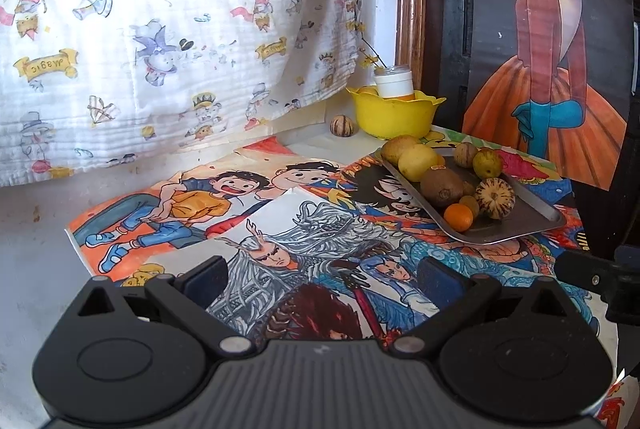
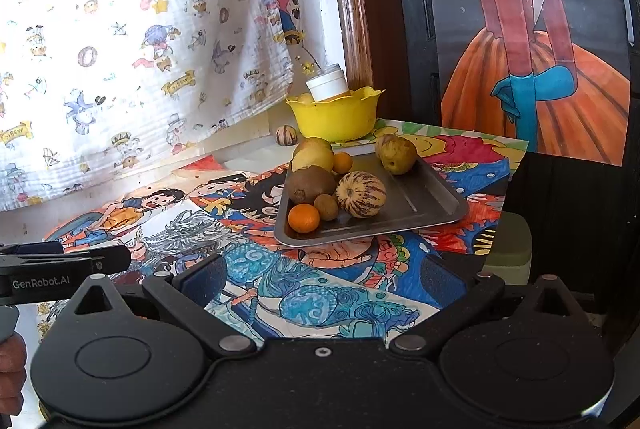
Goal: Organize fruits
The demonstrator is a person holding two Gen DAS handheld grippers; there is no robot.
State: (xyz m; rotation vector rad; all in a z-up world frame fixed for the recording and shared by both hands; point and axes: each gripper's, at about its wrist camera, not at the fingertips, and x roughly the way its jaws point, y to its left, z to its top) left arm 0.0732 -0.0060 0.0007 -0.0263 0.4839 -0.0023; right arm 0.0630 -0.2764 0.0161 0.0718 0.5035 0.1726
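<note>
A metal tray (image 2: 432, 205) (image 1: 532, 217) holds several fruits: a small orange (image 2: 303, 218) (image 1: 458, 217), a brown kiwi (image 2: 310, 183) (image 1: 440, 187), a striped melon (image 2: 360, 194) (image 1: 494, 198), a lemon (image 2: 313, 158) (image 1: 417, 162) and a greenish pear (image 2: 396, 154) (image 1: 488, 163). Another striped fruit (image 2: 287, 135) (image 1: 342, 125) lies on the table beside the yellow bowl (image 2: 334, 119) (image 1: 394, 117). My left gripper (image 1: 322, 279) is open over the drawings, left of the tray. My right gripper (image 2: 322, 279) is open and empty, short of the tray's near edge.
A white-capped jar (image 2: 327, 83) (image 1: 394, 82) stands in the yellow bowl. Colourful drawings (image 1: 192, 205) cover the table. A printed cloth (image 1: 160, 29) hangs behind, and a painted poster (image 2: 532, 61) leans at the right. The left gripper's body (image 2: 48, 269) and a hand (image 2: 10, 369) show at the left.
</note>
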